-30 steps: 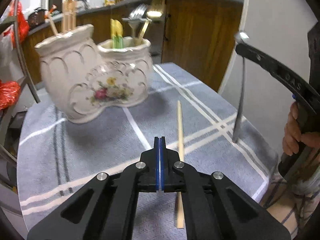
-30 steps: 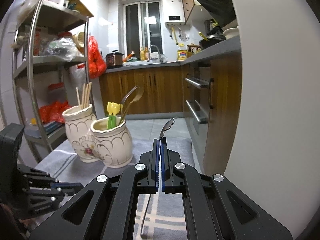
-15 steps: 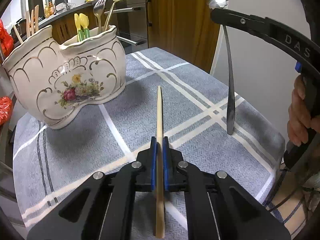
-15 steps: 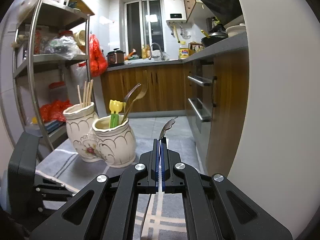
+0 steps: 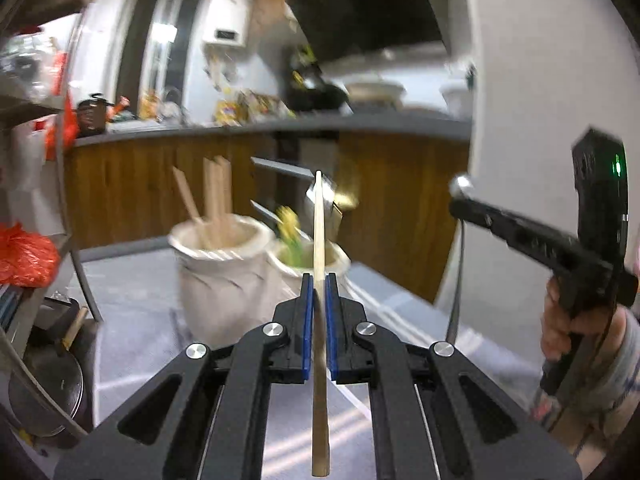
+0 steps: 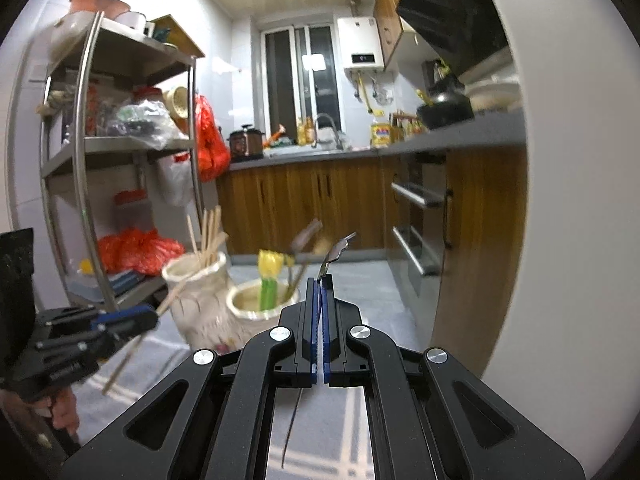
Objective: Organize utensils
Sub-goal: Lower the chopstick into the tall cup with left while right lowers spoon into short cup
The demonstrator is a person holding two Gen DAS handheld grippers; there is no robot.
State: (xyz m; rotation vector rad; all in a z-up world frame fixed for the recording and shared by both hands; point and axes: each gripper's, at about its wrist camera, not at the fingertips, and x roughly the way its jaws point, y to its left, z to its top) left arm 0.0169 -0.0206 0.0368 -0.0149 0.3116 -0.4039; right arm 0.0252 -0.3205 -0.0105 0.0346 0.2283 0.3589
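Grey checked cloth [image 6: 360, 420] underlies left hand-held gripper [image 5: 317, 300] pinching slim wooden chopstick [image 5: 319, 240].

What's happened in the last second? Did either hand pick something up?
Yes. The left tool, shut and empty a second ago, closed on the wooden chopstick lying on the cloth and lifted it off, tip now raised toward the ceramic holder. The right tool stayed clamped on the metal fork, and the holder's contents look unchanged.
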